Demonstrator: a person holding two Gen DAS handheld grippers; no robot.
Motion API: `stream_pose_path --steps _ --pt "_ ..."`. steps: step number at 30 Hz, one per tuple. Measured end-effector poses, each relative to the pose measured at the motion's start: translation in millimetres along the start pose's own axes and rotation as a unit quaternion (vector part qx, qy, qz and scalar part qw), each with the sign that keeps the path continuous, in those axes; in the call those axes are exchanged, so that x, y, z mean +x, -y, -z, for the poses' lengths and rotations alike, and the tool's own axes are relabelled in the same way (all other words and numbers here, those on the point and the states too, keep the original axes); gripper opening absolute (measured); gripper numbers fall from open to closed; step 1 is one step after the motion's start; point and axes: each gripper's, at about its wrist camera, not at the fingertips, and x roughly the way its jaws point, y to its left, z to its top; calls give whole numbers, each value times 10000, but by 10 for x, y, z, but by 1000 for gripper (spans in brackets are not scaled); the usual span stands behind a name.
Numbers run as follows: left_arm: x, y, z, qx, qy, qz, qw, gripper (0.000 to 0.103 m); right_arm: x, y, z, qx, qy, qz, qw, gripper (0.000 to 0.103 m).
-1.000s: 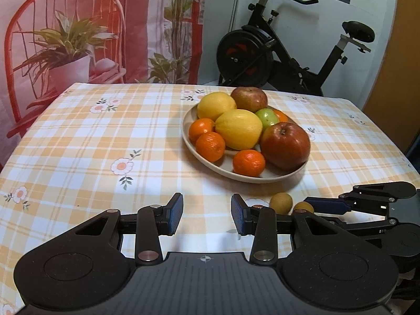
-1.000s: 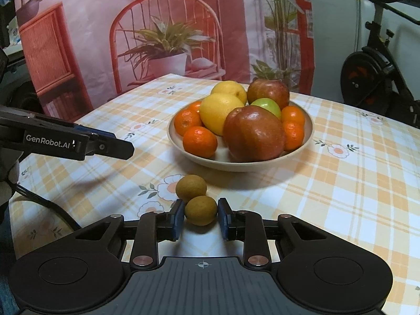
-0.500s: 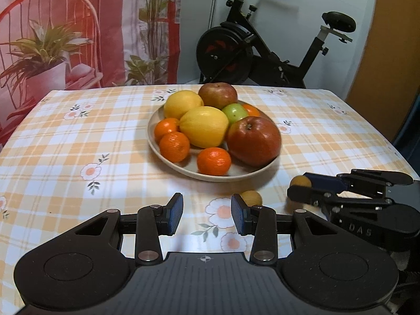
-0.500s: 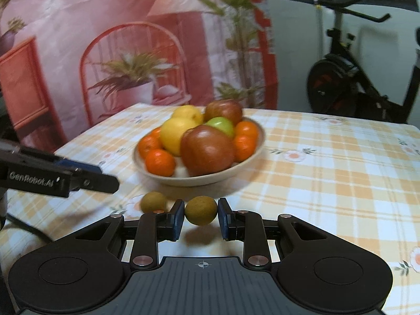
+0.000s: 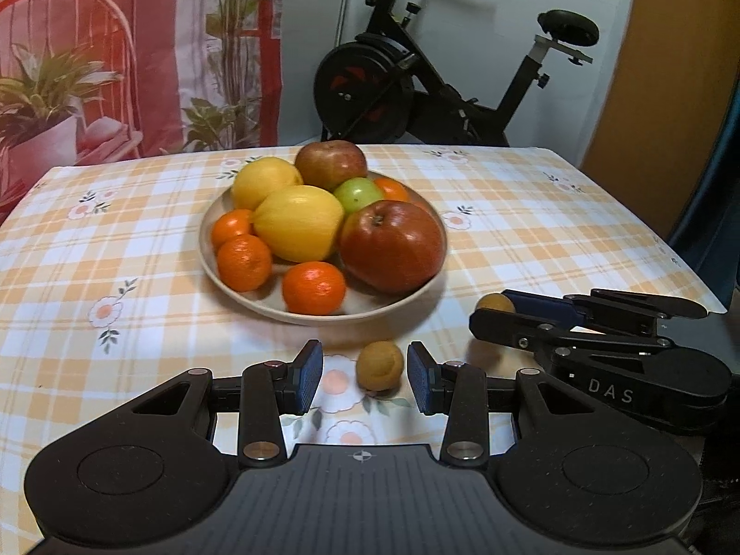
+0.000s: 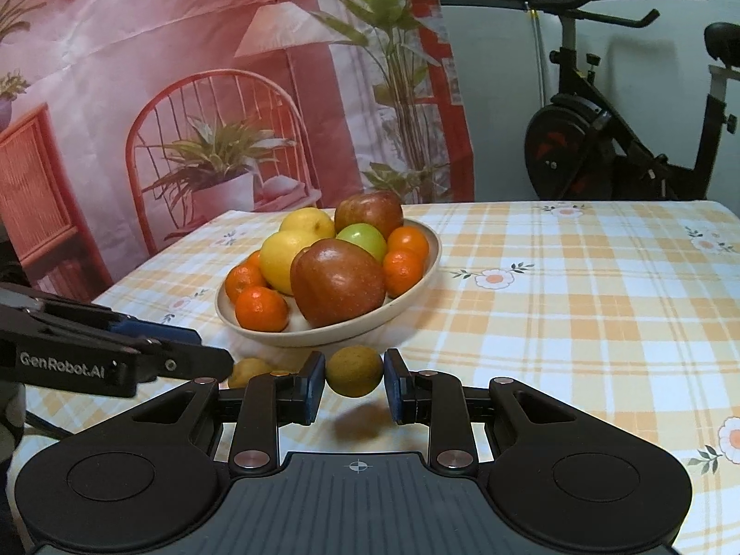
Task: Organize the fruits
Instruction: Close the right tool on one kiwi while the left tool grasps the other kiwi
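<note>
- Your right gripper [image 6: 354, 381] pinched a small brown fruit [image 6: 354, 371], lifted clear of the tablecloth [image 6: 578, 305].
- Your left gripper [image 5: 365, 377] stood spread around a second brown fruit [image 5: 379, 365] lying on the cloth, pads apart from it.
- Fruit bowl [image 5: 240, 296] sat just beyond both.

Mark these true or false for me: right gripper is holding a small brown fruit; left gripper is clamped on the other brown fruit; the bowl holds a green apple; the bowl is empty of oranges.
1. The right gripper holds a small brown fruit. True.
2. The left gripper is clamped on the other brown fruit. False: its pads stand apart, the fruit lying on the tablecloth between them.
3. The bowl holds a green apple. True.
4. The bowl has no oranges. False: several oranges lie in it.
</note>
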Motion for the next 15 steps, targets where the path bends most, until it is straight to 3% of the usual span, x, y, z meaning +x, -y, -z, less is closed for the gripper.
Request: stream_pose_path --steps 15 --pt "179 70 0 88 -171 -14 9998 42 -15 38 -2 129 28 -94 9999 25"
